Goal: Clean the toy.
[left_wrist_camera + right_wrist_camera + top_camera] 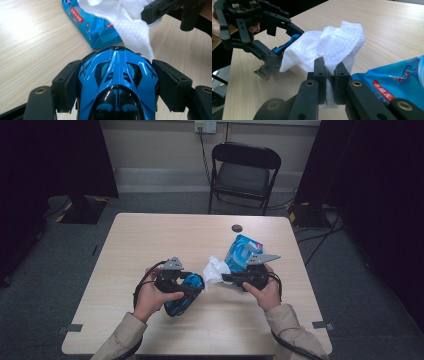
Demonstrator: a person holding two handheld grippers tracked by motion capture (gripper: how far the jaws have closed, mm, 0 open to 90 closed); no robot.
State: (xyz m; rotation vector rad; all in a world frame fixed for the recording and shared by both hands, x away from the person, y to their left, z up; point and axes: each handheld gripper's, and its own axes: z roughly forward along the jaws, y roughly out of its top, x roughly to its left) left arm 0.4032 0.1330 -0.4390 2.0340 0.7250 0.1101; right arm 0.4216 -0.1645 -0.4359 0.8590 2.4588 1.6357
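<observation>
Toy car [117,82] is clamped between left gripper [116,85] jaws above table [150,240]. White wipe [329,47] is pinched in closed right gripper [329,72], touching the car, beside wipe pack [241,252].

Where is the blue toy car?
The car is clamped in the left tongs, near the table's front middle, just left of the white wipe.

toy car [184,292] left on table [150,240], wipe [215,270] beside it, packet [241,251] right
</observation>
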